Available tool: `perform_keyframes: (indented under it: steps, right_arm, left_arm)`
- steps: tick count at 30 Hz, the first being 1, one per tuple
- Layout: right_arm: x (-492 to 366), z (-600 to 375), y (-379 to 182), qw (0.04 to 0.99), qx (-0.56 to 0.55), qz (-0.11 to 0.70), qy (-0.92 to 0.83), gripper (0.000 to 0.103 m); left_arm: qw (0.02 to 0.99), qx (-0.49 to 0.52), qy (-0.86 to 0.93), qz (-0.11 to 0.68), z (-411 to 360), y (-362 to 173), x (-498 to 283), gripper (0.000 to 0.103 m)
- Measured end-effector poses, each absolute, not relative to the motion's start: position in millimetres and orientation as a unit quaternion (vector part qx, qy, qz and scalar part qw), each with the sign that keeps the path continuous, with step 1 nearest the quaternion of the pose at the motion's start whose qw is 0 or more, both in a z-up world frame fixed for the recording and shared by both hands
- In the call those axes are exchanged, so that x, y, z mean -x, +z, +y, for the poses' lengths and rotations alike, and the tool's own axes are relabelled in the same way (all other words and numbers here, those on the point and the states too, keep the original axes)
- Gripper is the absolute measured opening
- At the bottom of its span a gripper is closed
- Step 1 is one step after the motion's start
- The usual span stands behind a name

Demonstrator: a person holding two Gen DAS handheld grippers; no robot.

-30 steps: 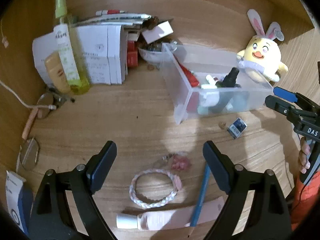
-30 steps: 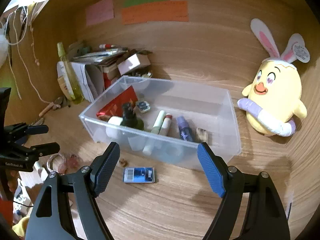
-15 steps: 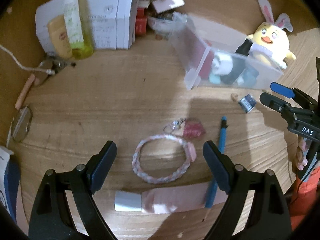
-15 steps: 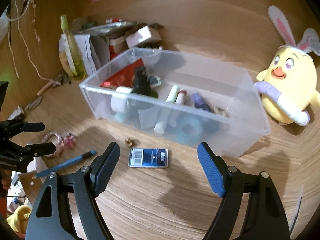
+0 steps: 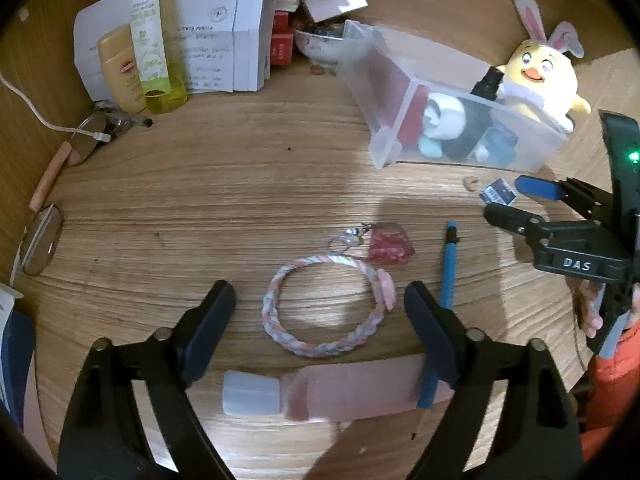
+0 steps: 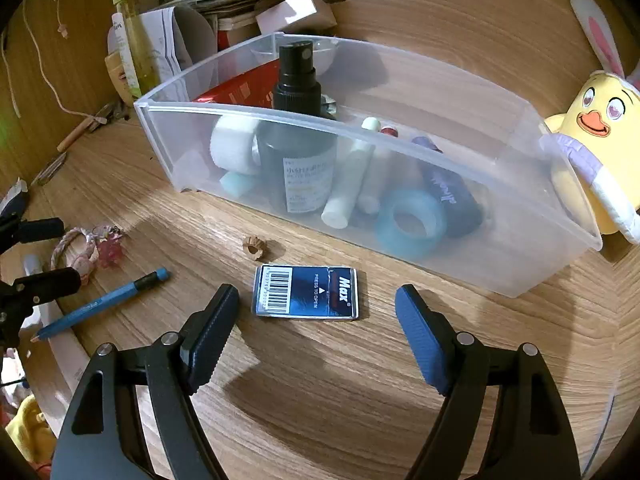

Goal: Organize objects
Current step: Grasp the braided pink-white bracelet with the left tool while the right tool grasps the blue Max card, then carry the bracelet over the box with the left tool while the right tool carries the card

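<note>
1. Left wrist view: left gripper (image 5: 318,300) jaws apart and closing, nothing pressed; the braided pink-and-white cord bracelet (image 5: 320,304) lies between them on the wooden desk (image 5: 224,184). A pink squeeze tube with white cap (image 5: 320,392) lies just nearer than the bracelet, a blue pen (image 5: 448,268) just right of it. The other tool, far right, reads "DAS".
2. Right wrist view: right gripper (image 6: 316,320) jaws wide, gripping nothing. The flat dark-blue box with barcode (image 6: 306,292), reading "Max" and "PRESS TO OPEN", lies between them, just before the clear plastic bin (image 6: 500,264). A black spray bottle (image 6: 298,136) stands inside; its label is unreadable.
</note>
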State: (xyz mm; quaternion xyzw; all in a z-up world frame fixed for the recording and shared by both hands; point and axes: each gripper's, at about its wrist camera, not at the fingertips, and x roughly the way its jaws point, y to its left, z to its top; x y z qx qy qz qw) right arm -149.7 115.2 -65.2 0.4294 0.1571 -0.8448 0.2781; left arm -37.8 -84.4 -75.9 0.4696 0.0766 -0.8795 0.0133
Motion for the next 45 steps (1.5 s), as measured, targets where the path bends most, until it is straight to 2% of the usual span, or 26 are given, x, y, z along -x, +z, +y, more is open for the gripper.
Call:
perform_keyframes:
  steps: [3, 7, 10, 16, 18, 20, 45]
  right_arm:
    - [148.1, 114.4, -64.2, 0.28, -0.426, 0.159, -0.846, 0.073]
    - [144.6, 112.8, -62.6, 0.295, -0.424, 0.156, -0.842, 0.057]
    - [141.7, 111.8, -61.3, 0.3, -0.422, 0.155, -0.841, 0.046]
    - [139.2, 112.1, -58.3, 0.301, -0.421, 0.155, -0.842, 0.044]
    - [137.8, 112.5, -57.1, 0.3, -0.419, 0.155, -0.843, 0.044]
    - [136.7, 113.1, -55.4, 0.3, -0.417, 0.154, -0.844, 0.044]
    - [135.1, 147.5, -10.7, 0.294, -0.366, 0.096, -0.878, 0.044]
  left_arm:
    - [0.003, -0.468, -0.881, 0.068, -80.4, -74.5, 36.3, 0.069]
    - [0.004, -0.461, -0.885, 0.064, -76.2, -74.6, 33.5, 0.064]
    - [0.006, -0.457, -0.887, 0.059, -74.8, -74.4, 32.5, 0.054]
    - [0.003, -0.457, -0.886, 0.076, -83.8, -73.5, 33.7, 0.028]
    - [0.004, -0.458, -0.885, 0.085, -87.0, -73.4, 34.4, 0.014]
    - [0.005, -0.46, -0.883, 0.092, -91.0, -73.4, 34.9, 0.008]
    - [0.015, -0.397, -0.913, 0.089, -93.4, -21.8, 35.7, 0.007]
